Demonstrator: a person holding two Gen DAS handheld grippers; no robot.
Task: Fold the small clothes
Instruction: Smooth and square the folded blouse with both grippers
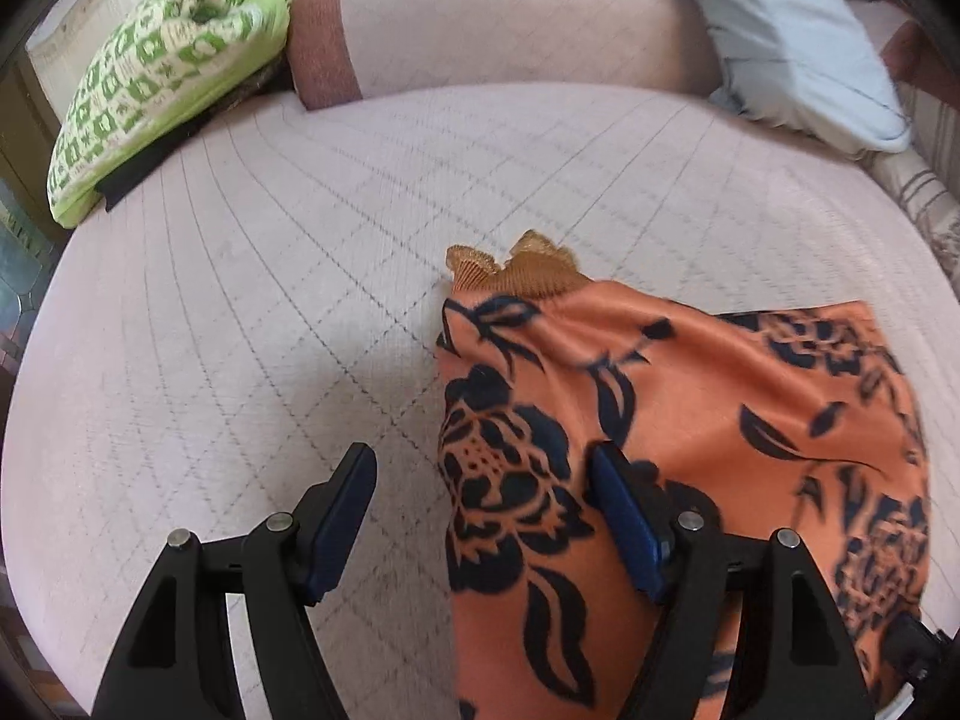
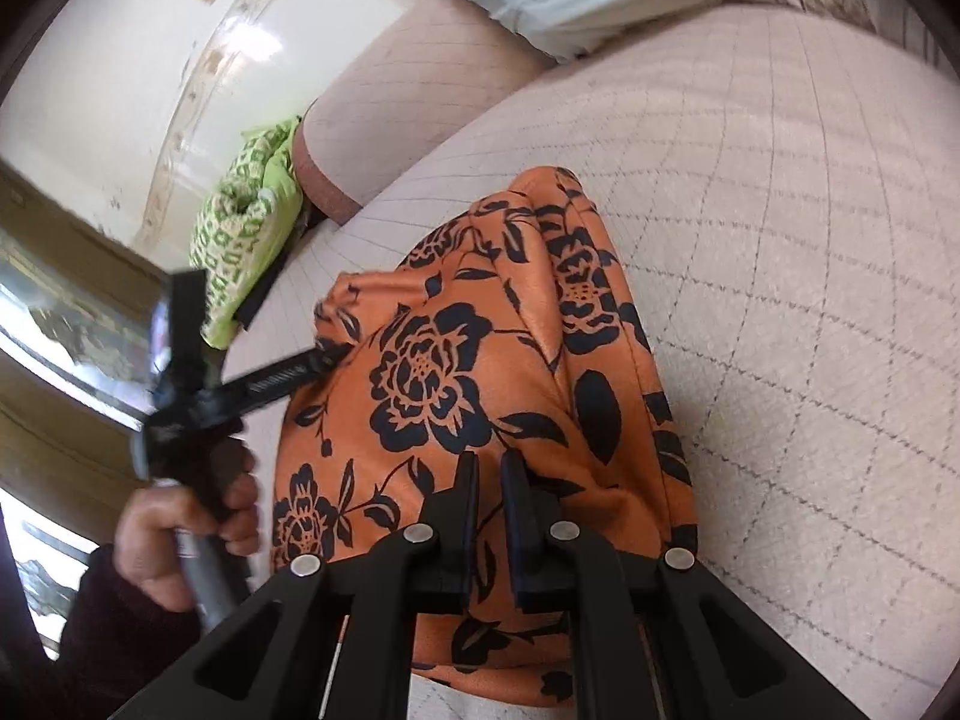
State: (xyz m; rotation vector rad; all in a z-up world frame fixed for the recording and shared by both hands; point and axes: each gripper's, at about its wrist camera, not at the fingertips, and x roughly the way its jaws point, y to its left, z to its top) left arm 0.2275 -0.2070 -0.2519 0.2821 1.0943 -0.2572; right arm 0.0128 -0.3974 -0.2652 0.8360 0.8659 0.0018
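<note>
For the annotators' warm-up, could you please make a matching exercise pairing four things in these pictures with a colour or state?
Things:
1. left gripper
2. right gripper
3. garment
4. cushion

Descriptions:
A. green and cream pattern
B. open
C. orange with dark flowers
D. shut on the cloth

Pairs: 1-B, 2-D, 3-C, 4-A

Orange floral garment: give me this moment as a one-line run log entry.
step: fold in progress | orange floral garment: on sofa seat | right gripper: shut on garment | left gripper: open, at its edge
</note>
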